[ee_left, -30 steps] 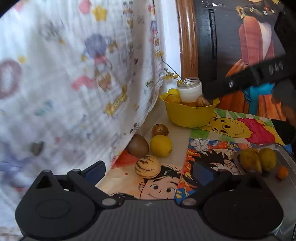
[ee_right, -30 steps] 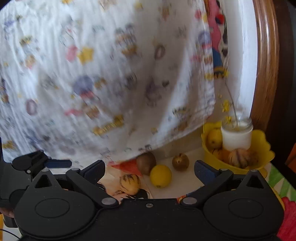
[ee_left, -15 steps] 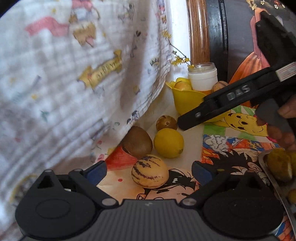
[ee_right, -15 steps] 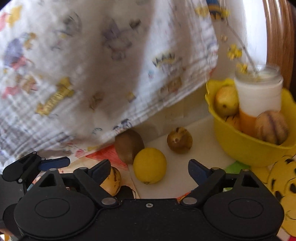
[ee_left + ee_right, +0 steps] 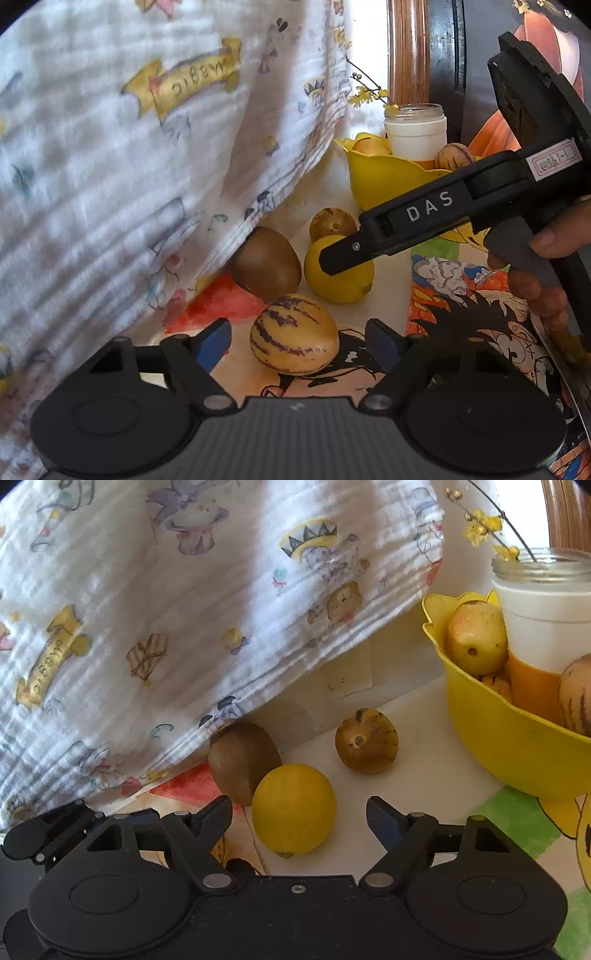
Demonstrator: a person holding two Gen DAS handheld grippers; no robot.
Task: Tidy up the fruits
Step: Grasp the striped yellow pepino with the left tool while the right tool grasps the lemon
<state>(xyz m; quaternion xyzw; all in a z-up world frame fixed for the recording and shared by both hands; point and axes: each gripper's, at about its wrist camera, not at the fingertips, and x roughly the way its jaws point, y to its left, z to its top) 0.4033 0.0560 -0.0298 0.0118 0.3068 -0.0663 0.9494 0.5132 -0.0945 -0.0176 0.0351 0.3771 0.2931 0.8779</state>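
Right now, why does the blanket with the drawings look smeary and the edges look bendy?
Left wrist view: the printed cloth is smeared at the left edge, while the striped fruit is sharp; the fisheye lens bends the wooden post. Right wrist view: the cloth is crisper, bright light washes out the top right corner, and the lemon is clear.

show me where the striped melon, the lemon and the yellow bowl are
striped melon (image 5: pixel 294 335): left wrist view, middle of its striped skin
lemon (image 5: pixel 293 809): right wrist view, centre of its rind
yellow bowl (image 5: pixel 509 746): right wrist view, bare outer wall below the rim
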